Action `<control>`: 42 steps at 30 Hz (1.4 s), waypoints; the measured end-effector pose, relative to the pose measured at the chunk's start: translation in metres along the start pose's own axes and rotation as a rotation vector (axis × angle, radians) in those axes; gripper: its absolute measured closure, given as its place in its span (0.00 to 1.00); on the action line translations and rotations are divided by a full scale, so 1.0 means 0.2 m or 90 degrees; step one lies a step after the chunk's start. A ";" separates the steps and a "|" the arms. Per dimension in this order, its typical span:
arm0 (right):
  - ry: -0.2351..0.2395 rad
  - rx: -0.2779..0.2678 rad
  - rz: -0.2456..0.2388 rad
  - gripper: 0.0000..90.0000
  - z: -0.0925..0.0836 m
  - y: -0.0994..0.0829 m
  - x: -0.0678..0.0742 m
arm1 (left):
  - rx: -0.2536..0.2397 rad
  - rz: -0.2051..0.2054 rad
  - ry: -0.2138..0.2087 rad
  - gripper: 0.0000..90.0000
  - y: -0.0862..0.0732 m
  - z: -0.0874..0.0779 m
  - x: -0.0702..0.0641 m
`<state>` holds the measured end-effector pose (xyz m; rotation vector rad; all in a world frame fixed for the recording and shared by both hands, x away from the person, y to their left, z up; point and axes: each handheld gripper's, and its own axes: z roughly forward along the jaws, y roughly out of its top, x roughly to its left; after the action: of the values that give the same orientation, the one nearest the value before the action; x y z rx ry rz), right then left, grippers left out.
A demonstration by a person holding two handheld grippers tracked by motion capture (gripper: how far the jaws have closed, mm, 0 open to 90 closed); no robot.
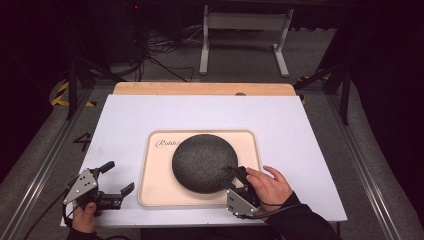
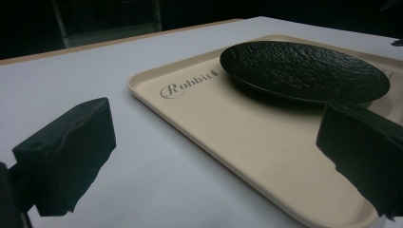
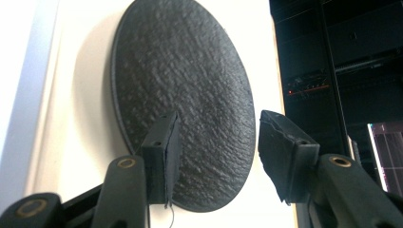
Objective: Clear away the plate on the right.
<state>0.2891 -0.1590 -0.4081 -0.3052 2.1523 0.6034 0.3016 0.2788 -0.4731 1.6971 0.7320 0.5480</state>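
Observation:
A round black plate (image 1: 204,161) with a rough textured surface lies on a cream tray (image 1: 155,185) printed with script lettering, in the middle of the white table. My right gripper (image 1: 235,173) is at the plate's near right rim. In the right gripper view it (image 3: 218,147) is open, with one jaw over the plate (image 3: 180,85) and the other just past its edge. My left gripper (image 1: 121,175) is open over bare table left of the tray. In the left gripper view it (image 2: 216,152) points across the tray (image 2: 228,123) toward the plate (image 2: 304,69).
The white table top (image 1: 150,115) has a wooden strip (image 1: 200,88) along its far edge. Bare white surface surrounds the tray on all sides. Beyond the table are a dark floor with cables (image 1: 160,55) and a white stand (image 1: 245,30).

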 end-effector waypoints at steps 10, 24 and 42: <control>-0.003 -0.056 0.077 0.43 -0.01 -0.02 -0.07 | -0.004 -0.005 0.001 0.00 0.00 0.00 0.00; -0.023 -0.113 0.268 0.25 -0.04 -0.07 -0.17 | 0.008 -0.002 -0.002 0.00 0.00 0.01 0.00; -0.020 -0.207 0.522 0.20 -0.15 -0.25 -0.27 | 0.016 0.001 -0.003 0.00 0.01 0.01 0.01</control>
<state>0.3226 -0.2165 -0.3659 0.4487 2.0948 1.4066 0.3039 0.2788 -0.4723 1.7218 0.7370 0.5369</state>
